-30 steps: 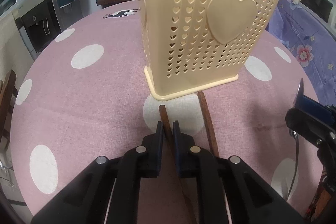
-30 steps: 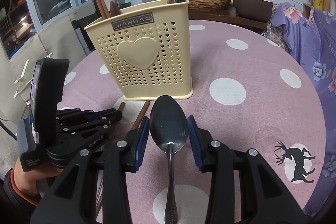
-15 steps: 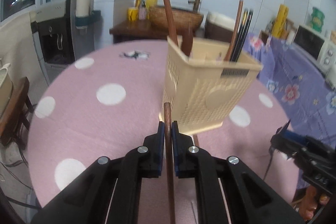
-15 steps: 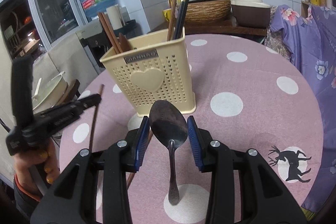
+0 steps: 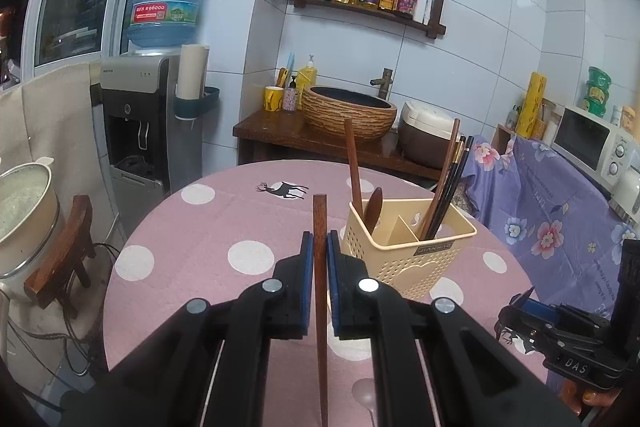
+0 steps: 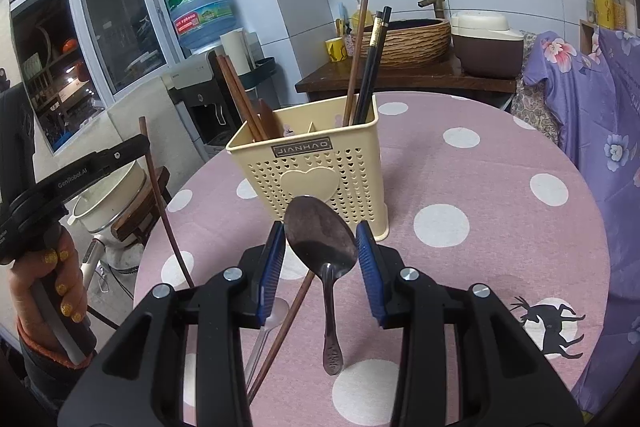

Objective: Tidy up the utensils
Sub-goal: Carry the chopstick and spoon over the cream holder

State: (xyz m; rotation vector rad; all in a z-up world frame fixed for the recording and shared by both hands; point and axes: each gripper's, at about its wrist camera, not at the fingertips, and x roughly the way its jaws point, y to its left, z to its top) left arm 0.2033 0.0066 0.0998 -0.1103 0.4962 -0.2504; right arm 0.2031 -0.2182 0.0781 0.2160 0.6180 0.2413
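Note:
My left gripper (image 5: pixel 319 259) is shut on a brown wooden chopstick (image 5: pixel 319 223), held in the air to the left of the holder. The right wrist view shows that chopstick (image 6: pixel 160 195) standing nearly upright at the left. The cream perforated utensil holder (image 5: pixel 412 251) (image 6: pixel 316 167) stands on the table with chopsticks and a wooden spoon in it. My right gripper (image 6: pixel 320 247) is shut on a metal spoon (image 6: pixel 322 239), its blue pads pressing the sides of the bowl and the handle hanging down. Below it, a second brown chopstick (image 6: pixel 280 331) and a metal utensil (image 6: pixel 262 335) lie on the table.
The round table (image 6: pixel 500 227) has a pink cloth with white dots. A water dispenser (image 5: pixel 148 131), a wooden chair (image 5: pixel 64 259) and a pot (image 5: pixel 20 211) stand to the left. A purple flowered cover (image 5: pixel 552 223) lies to the right, and a sideboard with a basin (image 5: pixel 348 111) stands behind.
The left gripper has lifted the chopstick off the table and tipped it upward, well above the holder's base. The right gripper has risen a little with the spoon.

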